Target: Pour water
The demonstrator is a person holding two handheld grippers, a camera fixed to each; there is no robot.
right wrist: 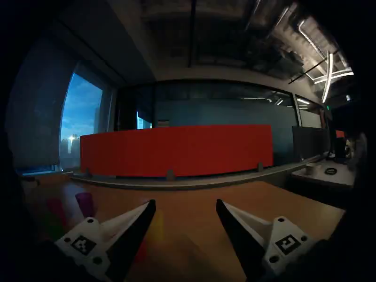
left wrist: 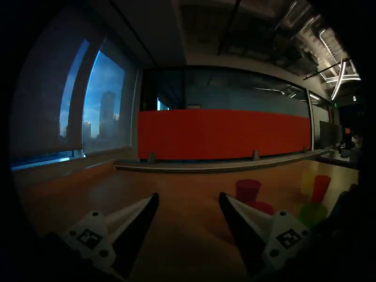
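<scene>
While your left gripper (left wrist: 188, 194) and right gripper (right wrist: 184, 202) hover with jaws apart, a red cup (left wrist: 247, 189) stands on the table (left wrist: 141, 181).

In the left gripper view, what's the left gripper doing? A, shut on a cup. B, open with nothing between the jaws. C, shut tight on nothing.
B: the left gripper has its jaws spread wide with only bare table between them, and the dark red cup stands farther off, to the right in the picture.
</scene>
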